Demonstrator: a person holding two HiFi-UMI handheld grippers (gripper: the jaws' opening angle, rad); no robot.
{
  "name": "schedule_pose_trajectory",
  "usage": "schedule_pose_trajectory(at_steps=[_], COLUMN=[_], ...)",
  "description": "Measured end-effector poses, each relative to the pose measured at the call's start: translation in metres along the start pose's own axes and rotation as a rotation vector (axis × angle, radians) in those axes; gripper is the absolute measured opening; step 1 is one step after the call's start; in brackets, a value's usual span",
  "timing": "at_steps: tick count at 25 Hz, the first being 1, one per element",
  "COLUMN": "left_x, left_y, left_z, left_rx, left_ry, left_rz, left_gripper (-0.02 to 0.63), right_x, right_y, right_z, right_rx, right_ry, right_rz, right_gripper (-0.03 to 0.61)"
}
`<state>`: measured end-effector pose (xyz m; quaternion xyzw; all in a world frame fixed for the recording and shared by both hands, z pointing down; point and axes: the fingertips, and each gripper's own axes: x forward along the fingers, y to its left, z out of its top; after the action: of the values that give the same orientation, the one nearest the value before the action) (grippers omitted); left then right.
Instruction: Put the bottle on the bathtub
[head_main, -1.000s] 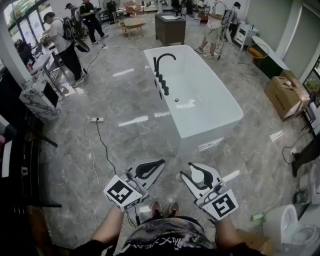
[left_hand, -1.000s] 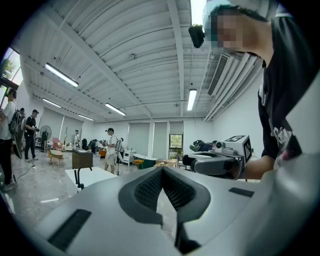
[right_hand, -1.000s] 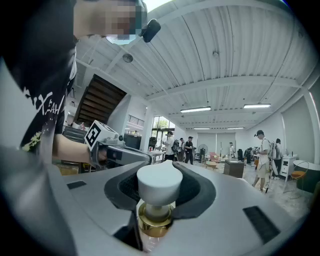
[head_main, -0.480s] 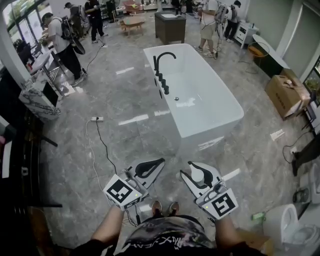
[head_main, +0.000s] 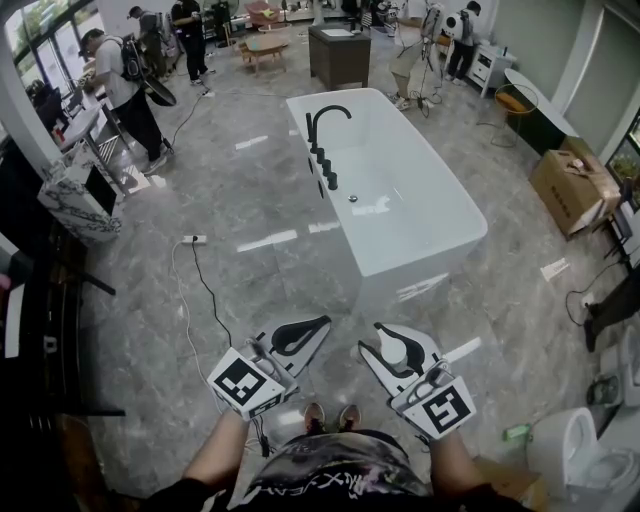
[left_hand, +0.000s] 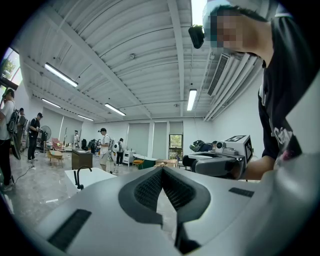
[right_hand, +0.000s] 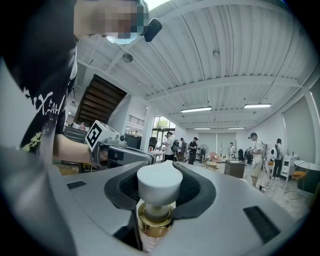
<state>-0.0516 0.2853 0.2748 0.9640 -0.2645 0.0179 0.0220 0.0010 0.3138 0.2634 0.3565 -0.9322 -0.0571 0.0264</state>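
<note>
A small bottle (right_hand: 159, 194) with a white cap and gold collar sits between the jaws of my right gripper (head_main: 393, 345), which is shut on it; its cap (head_main: 394, 352) also shows in the head view. My left gripper (head_main: 297, 338) is shut with nothing between its pads, level with the right one. The white freestanding bathtub (head_main: 440, 235), with a black faucet (head_main: 322, 135) on its left rim, stands on the grey marble floor ahead of both grippers, and its near end is roughly a stride away. In the left gripper view the bathtub (left_hand: 92, 175) lies low at the left.
A black cable and power strip (head_main: 195, 240) run across the floor left of the tub. A toilet (head_main: 572, 450) stands at the lower right, cardboard boxes (head_main: 568, 190) at the right. Several people (head_main: 120, 80) work at the far end of the room. A dark cabinet (head_main: 340, 55) stands behind the tub.
The grippers have hardly moved. People at the far end of the room have shifted about.
</note>
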Motion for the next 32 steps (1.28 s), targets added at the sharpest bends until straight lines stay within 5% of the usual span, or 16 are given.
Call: schedule_pose_trajectory(at_steps=[32], left_x=[0.044], left_y=[-0.061], left_z=[-0.002], left_rx=[0.041], left_ry=[0.023], left_rz=[0.036], left_gripper=[0.013], right_x=[-0.066], right_y=[-0.033], right_z=[-0.009], right_rx=[0.004], right_ry=[-0.033], right_rz=[0.021], right_gripper=[0.138])
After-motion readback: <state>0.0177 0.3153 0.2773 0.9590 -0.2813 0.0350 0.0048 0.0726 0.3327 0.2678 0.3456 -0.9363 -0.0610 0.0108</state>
